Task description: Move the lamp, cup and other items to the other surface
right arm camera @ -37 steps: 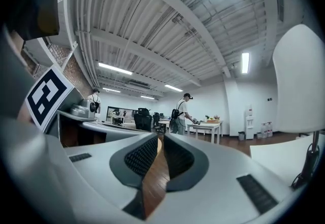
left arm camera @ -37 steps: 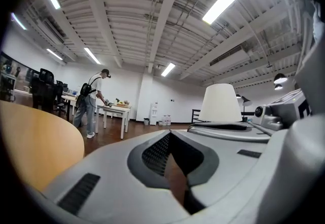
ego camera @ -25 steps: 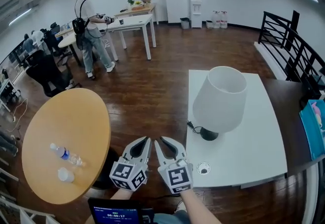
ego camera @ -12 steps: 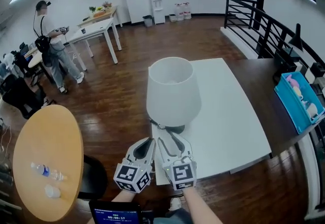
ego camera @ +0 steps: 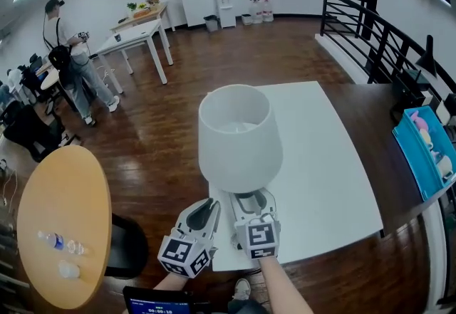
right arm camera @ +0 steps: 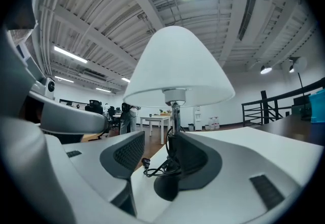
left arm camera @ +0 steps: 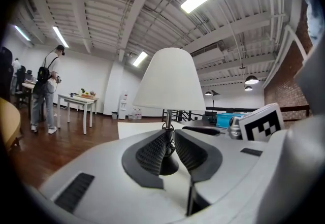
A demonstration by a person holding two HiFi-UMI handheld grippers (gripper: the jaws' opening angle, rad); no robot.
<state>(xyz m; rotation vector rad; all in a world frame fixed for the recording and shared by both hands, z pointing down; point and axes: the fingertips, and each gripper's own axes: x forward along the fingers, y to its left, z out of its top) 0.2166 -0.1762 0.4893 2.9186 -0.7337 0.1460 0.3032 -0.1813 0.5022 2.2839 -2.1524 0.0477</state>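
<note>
A lamp [ego camera: 239, 142] with a white shade and a dark base stands at the near edge of the white table [ego camera: 320, 163]. My right gripper [ego camera: 251, 199] reaches under the shade; its jaws have just been opening and stand open on either side of the lamp's base [right arm camera: 167, 187] and coiled cord, not pressing on them. Just left of it, my left gripper [ego camera: 208, 204] has its tips almost touching, nothing between them, and the lamp [left arm camera: 170, 81] is straight ahead. A white cup [ego camera: 68, 270] and a water bottle [ego camera: 60, 243] lie on the round wooden table [ego camera: 64, 191] at left.
A dark stool [ego camera: 125, 245] sits between the two tables. Right of the white table are a dark surface [ego camera: 377, 113], a blue bin [ego camera: 427, 142] and a black railing [ego camera: 385, 28]. A person [ego camera: 68, 49] stands by white desks [ego camera: 139, 35] far left.
Both grippers have moved forward to the lamp's base and my view has swung onto the lamp. The right jaws have opened; the left jaws look the same.
</note>
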